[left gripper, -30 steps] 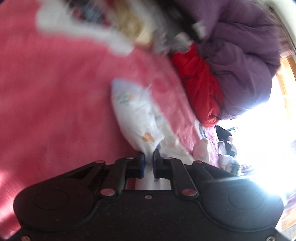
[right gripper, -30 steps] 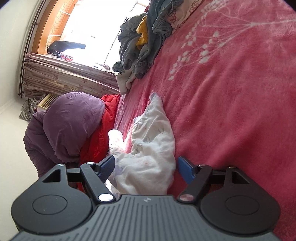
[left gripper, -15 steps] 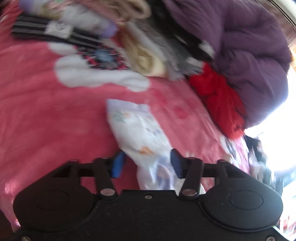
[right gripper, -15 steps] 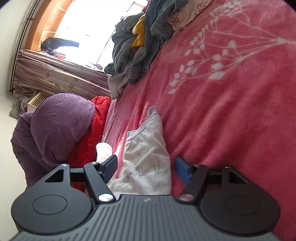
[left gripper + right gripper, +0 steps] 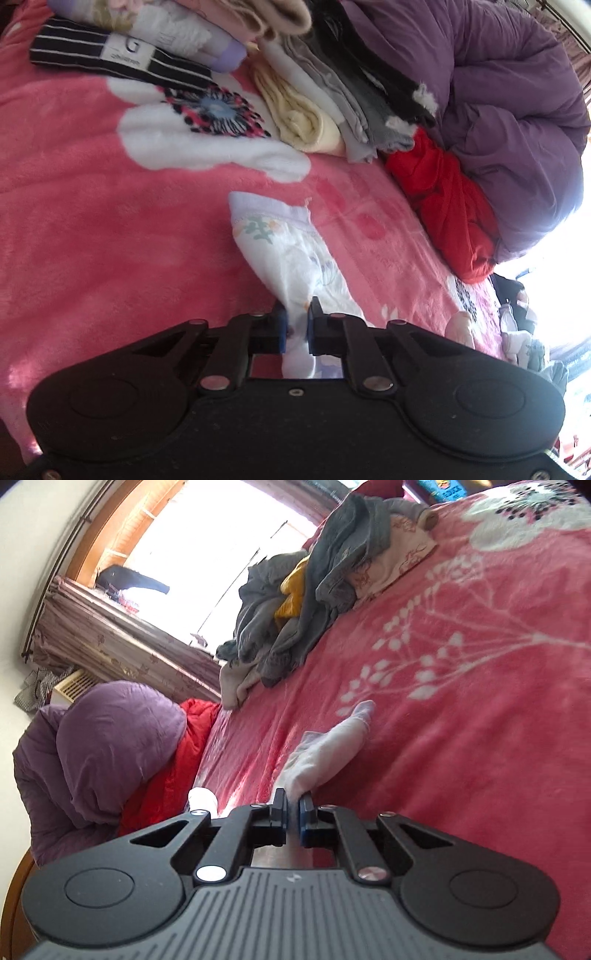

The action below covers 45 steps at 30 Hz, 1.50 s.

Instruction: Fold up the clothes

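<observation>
A small white garment with a pastel print [image 5: 286, 254] lies stretched across the pink flowered blanket [image 5: 92, 221]. My left gripper [image 5: 295, 319] is shut on its near end, the cloth pinched between the blue pads. In the right wrist view the same white garment [image 5: 328, 749] runs away from my right gripper [image 5: 291, 805], which is shut on the cloth's other end. The garment's far tip [image 5: 364, 707] rests on the blanket [image 5: 480, 738].
Folded clothes [image 5: 303, 110] are stacked at the far side, with a striped black item [image 5: 110, 62]. A purple duvet [image 5: 509, 110] and red cloth [image 5: 450, 206] are bunched to the right. A grey and yellow clothes heap [image 5: 306, 602] lies near the bright window [image 5: 207, 557].
Both grippers have closed on the white garment: the left opened wide half a second ago and shut again, the right went from wide open to shut. The garment now looks pulled narrower.
</observation>
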Motion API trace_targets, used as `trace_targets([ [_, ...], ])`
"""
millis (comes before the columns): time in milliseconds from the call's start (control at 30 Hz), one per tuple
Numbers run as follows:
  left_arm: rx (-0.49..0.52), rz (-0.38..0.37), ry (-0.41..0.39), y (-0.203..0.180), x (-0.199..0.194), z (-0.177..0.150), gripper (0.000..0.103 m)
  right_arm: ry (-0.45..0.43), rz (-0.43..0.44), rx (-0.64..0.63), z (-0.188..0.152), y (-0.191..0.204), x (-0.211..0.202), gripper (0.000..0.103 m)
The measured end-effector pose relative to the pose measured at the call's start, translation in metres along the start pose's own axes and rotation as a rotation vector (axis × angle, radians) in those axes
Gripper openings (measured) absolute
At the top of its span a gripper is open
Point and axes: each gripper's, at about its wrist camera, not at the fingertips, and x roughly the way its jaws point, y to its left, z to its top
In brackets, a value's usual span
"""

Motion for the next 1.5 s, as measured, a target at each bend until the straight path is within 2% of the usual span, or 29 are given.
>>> trace_targets([
  [100, 0.03, 0.012, -0.033, -0.007, -0.02, 0.001, 0.007, -0.05, -0.023, 0.025, 0.002, -0.008, -0.029, 0.008],
  [200, 0.102, 0.05, -0.054, -0.018, -0.041, -0.001, 0.007, -0.07, -0.036, 0.038, 0.004, -0.011, -0.052, 0.007],
  [267, 0.133, 0.074, -0.064, -0.022, -0.051, -0.002, 0.007, -0.069, -0.04, 0.03, 0.004, -0.011, -0.063, 0.007],
  [433, 0.131, 0.139, -0.041, -0.019, -0.054, -0.001, 0.007, -0.05, -0.067, 0.008, 0.002, -0.01, -0.077, 0.007],
  [467, 0.149, 0.159, -0.032, -0.02, -0.05, -0.002, 0.009, -0.049, -0.073, -0.019, 0.0, -0.009, -0.078, 0.007],
  [533, 0.211, 0.231, 0.031, -0.023, -0.035, -0.006, 0.024, 0.016, -0.165, -0.106, -0.003, -0.007, -0.064, 0.01],
  [567, 0.207, 0.244, 0.033, -0.023, -0.036, -0.006, 0.024, 0.051, -0.216, -0.126, -0.004, -0.01, -0.057, 0.027],
  [600, 0.198, 0.236, 0.006, -0.022, -0.042, -0.006, 0.027, 0.065, -0.247, -0.096, -0.005, -0.016, -0.056, 0.035],
  [667, 0.225, 0.26, -0.054, -0.026, -0.056, -0.005, 0.038, 0.054, -0.252, -0.024, -0.008, -0.027, -0.063, 0.036],
  [700, 0.245, 0.265, -0.08, -0.028, -0.063, -0.007, 0.042, 0.041, -0.259, -0.019, -0.007, -0.026, -0.068, 0.042],
  [767, 0.295, 0.244, -0.116, -0.033, -0.076, -0.014, 0.043, 0.015, -0.278, -0.072, -0.007, -0.018, -0.079, 0.049],
  [833, 0.367, 0.187, -0.109, -0.041, -0.086, -0.027, 0.043, 0.029, -0.24, -0.096, -0.01, -0.012, -0.086, 0.049],
  [900, 0.413, 0.115, -0.06, -0.05, -0.094, -0.044, 0.043, 0.084, -0.2, -0.088, -0.019, -0.007, -0.091, 0.049],
  [967, 0.431, 0.013, 0.037, -0.057, -0.1, -0.064, 0.043, 0.155, -0.145, -0.063, -0.033, -0.002, -0.093, 0.049],
  [1033, 0.391, -0.104, 0.157, -0.058, -0.103, -0.083, 0.044, 0.237, -0.09, -0.029, -0.05, 0.003, -0.091, 0.049],
  [1100, 0.33, -0.179, 0.29, -0.059, -0.1, -0.1, 0.044, 0.316, -0.04, -0.013, -0.069, 0.013, -0.089, 0.051],
  [1200, 0.242, -0.218, 0.414, -0.057, -0.091, -0.119, 0.044, 0.405, 0.016, 0.003, -0.093, 0.026, -0.081, 0.057],
  [1333, 0.179, -0.223, 0.466, -0.052, -0.078, -0.137, 0.044, 0.475, 0.05, 0.041, -0.118, 0.035, -0.068, 0.057],
  [1500, 0.064, -0.215, 0.499, -0.036, -0.058, -0.156, 0.043, 0.5, 0.048, 0.115, -0.141, 0.035, -0.056, 0.057],
])
